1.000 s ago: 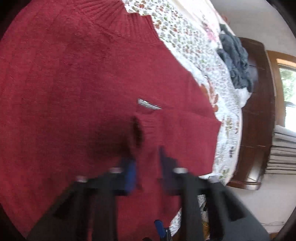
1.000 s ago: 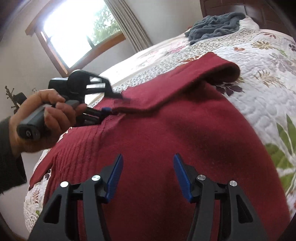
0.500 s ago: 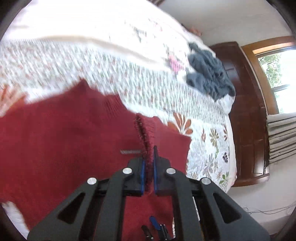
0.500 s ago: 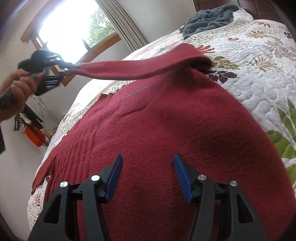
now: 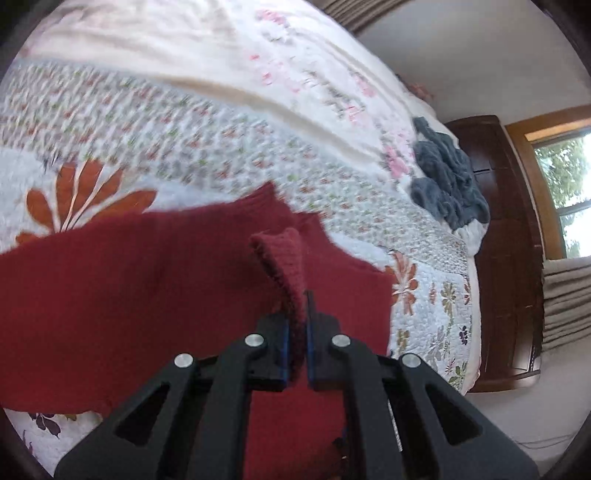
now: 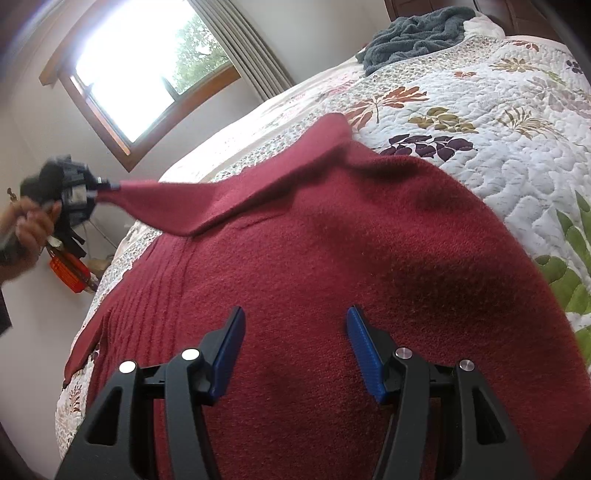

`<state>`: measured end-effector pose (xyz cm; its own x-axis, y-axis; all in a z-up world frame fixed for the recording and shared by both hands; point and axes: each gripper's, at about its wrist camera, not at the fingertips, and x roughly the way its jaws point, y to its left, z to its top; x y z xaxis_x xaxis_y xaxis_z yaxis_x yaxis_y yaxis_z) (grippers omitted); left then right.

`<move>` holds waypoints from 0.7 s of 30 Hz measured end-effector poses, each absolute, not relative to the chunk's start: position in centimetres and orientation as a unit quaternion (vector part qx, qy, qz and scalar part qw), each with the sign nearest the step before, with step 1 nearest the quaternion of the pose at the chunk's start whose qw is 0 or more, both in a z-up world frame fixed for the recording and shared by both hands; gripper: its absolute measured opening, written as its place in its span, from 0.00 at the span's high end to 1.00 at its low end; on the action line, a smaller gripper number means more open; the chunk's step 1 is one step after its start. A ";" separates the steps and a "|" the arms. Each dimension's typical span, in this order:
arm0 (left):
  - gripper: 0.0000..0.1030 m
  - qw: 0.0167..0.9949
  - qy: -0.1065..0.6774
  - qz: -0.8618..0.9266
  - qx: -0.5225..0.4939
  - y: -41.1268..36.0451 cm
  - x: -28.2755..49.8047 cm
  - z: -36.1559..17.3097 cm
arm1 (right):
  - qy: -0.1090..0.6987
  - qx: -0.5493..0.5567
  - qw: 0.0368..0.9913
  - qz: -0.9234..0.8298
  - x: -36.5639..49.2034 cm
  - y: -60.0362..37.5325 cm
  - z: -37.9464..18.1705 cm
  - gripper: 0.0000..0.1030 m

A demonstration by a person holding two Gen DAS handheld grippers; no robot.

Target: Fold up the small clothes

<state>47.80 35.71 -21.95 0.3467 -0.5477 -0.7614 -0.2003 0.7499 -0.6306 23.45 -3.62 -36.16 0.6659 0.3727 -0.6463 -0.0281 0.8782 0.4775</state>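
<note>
A dark red knit sweater (image 6: pixel 332 258) lies spread on a floral quilt (image 6: pixel 498 122). My left gripper (image 5: pixel 296 332) is shut on the ribbed cuff (image 5: pixel 284 266) of one sleeve. In the right wrist view that sleeve (image 6: pixel 207 199) stretches taut through the air toward the left gripper (image 6: pixel 99 188), held in a hand at the far left. My right gripper (image 6: pixel 295 332) hovers open just above the sweater's body, nothing between its blue-padded fingers (image 6: pixel 229 350).
A crumpled grey towel (image 5: pixel 447 188) lies near the dark wooden headboard (image 5: pixel 506 251) and shows as the towel (image 6: pixel 413 33) at the far end. A window (image 6: pixel 144 66) with curtains is on the wall. An orange object (image 6: pixel 70 273) sits beside the bed.
The left gripper closed on the sleeve cuff, lifted it off the sweater's body and pulled it outward to the left, stretching the sleeve straight. The right gripper has stayed open over the sweater.
</note>
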 end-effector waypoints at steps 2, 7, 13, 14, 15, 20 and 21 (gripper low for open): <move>0.96 0.740 0.569 -0.103 -0.343 36.6 47.4 -24.1 | 0.393 0.220 0.886 0.113 23.5 -3.7 -36.2 0.43; 0.96 0.720 0.593 -0.068 -0.353 39.3 46.3 -29.0 | 0.394 0.219 0.886 0.113 23.5 -3.6 -36.3 0.43; 0.62 0.748 0.585 0.029 -0.311 43.1 45.9 -30.0 | 0.411 0.210 0.879 0.121 24.0 -3.7 -35.7 0.43; 0.53 0.759 0.571 0.039 -0.312 43.6 45.6 -29.1 | 0.413 0.212 0.877 0.125 24.3 -4.0 -34.9 0.43; 0.44 0.770 0.554 0.042 -0.313 43.9 45.3 -28.2 | 0.409 0.215 0.878 0.128 24.6 -4.4 -34.1 0.43; 0.40 0.794 0.518 -0.066 -0.312 40.9 44.7 -26.0 | 0.416 0.206 0.871 0.160 29.6 -5.4 -29.9 0.41; 0.40 0.794 0.516 -0.091 -0.309 39.9 44.7 -26.3 | 0.418 0.208 0.869 0.162 31.3 -5.6 -29.2 0.40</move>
<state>44.73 39.91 -26.27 0.4516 -0.4635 -0.7624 -0.1737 0.7924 -0.5847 31.28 -5.61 -29.22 0.5981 0.4552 -0.6596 -0.1078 0.8613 0.4966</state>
